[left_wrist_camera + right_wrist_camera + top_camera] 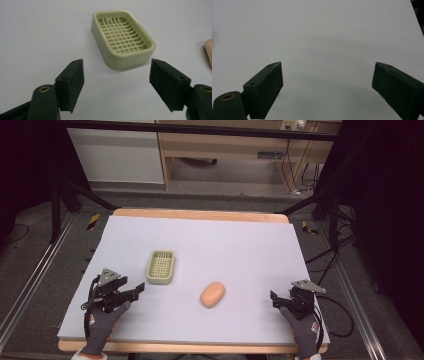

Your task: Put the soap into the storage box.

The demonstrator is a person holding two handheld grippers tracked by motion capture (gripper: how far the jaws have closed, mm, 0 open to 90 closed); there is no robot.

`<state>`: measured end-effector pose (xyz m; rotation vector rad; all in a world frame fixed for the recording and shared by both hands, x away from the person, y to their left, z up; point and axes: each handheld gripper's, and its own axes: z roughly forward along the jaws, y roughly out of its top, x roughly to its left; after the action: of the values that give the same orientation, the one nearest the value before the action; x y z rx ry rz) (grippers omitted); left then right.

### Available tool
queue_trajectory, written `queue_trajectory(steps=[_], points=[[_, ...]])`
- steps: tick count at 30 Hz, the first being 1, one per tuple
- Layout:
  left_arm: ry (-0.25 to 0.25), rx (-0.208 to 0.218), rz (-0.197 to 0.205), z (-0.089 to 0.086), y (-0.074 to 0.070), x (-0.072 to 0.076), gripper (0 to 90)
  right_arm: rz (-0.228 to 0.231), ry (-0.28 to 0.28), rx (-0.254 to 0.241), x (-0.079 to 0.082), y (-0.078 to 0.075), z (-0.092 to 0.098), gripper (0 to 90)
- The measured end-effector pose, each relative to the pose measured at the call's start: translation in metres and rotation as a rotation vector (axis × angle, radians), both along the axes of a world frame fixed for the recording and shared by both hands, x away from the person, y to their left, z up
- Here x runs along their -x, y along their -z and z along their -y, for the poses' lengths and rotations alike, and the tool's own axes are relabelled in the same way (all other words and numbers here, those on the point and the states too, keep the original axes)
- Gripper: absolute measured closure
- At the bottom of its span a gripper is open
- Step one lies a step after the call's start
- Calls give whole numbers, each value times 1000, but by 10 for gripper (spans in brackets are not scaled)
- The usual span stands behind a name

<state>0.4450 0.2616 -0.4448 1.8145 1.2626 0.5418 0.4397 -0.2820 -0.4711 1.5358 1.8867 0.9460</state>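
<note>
A pale green slotted soap dish (161, 267) sits left of the table's middle, and an orange oval soap bar (212, 294) lies to its right, nearer the front. My left gripper (135, 291) rests at the front left, open, its jaws pointing at the dish. In the left gripper view the dish (122, 38) lies just beyond the open gripper (117, 85), with the soap's edge (208, 48) at the far right. My right gripper (276, 300) stands open at the front right, with only bare white surface between its jaws in the right gripper view (327, 87).
A white sheet covers the wooden table (200, 215). Black frame legs and cables (330, 260) stand off the table's right side, and wooden furniture (225, 150) stands behind. Gloved hands hold both grippers at the front edge.
</note>
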Motion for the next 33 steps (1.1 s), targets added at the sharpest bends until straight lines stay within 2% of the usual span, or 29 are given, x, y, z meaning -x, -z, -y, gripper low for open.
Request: queue_trajectory(steps=[17,33], points=[[65,17,17,15,-13,1,276,8,6,-8,0,-2,0,91],[127,21,35,40,-31,-5,281,6,13,8,0,-2,-2,87]])
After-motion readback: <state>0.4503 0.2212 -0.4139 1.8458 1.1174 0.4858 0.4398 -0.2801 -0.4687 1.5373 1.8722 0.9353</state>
